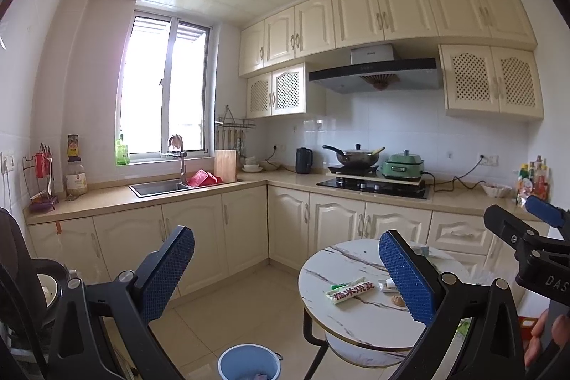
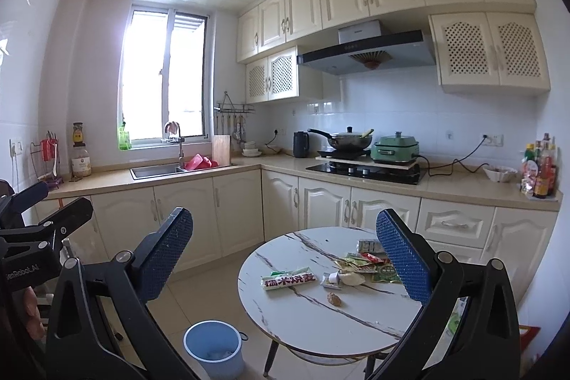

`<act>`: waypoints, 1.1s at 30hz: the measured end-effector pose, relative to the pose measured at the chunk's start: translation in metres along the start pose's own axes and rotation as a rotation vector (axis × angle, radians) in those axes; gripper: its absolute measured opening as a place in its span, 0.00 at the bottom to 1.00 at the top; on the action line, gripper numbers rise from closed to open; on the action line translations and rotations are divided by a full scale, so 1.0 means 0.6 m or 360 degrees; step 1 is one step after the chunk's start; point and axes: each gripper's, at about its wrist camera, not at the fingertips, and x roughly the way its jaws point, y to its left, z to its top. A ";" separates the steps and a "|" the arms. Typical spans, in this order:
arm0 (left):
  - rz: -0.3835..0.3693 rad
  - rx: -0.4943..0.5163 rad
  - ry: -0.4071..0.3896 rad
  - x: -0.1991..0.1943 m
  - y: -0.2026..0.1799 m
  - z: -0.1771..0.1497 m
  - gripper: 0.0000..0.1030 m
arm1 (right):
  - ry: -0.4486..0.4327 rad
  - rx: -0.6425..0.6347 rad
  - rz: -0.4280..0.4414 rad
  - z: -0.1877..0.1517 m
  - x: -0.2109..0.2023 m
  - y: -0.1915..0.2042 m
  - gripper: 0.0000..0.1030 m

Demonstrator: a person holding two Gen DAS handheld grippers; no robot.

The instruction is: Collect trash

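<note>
Your left gripper [image 1: 286,269] and right gripper [image 2: 285,251] both hold their jaws released, gripping nothing. The trash [image 2: 359,267] lies on the round marble surface [image 2: 320,316] ahead of the right jaws. A blue bin [image 2: 213,348] stands on the floor below them.

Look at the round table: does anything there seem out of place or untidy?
Yes. Empty snack wrappers, a white-and-green packet and a brown food scrap litter the round marble-patterned table, though a blue bin stands beside it.
</note>
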 end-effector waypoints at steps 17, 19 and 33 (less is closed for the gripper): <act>-0.0086 0.0025 0.0186 0.127 -0.010 0.019 0.99 | 0.0168 0.0081 -0.0113 -0.053 0.074 -0.069 1.00; -0.0096 0.0026 0.0249 0.165 -0.013 0.021 0.99 | 0.0214 0.0106 -0.0148 -0.069 0.095 -0.088 1.00; -0.0405 0.0264 0.0749 0.538 -0.096 -0.011 0.99 | 0.0704 0.0248 -0.0292 -0.230 0.288 -0.247 1.00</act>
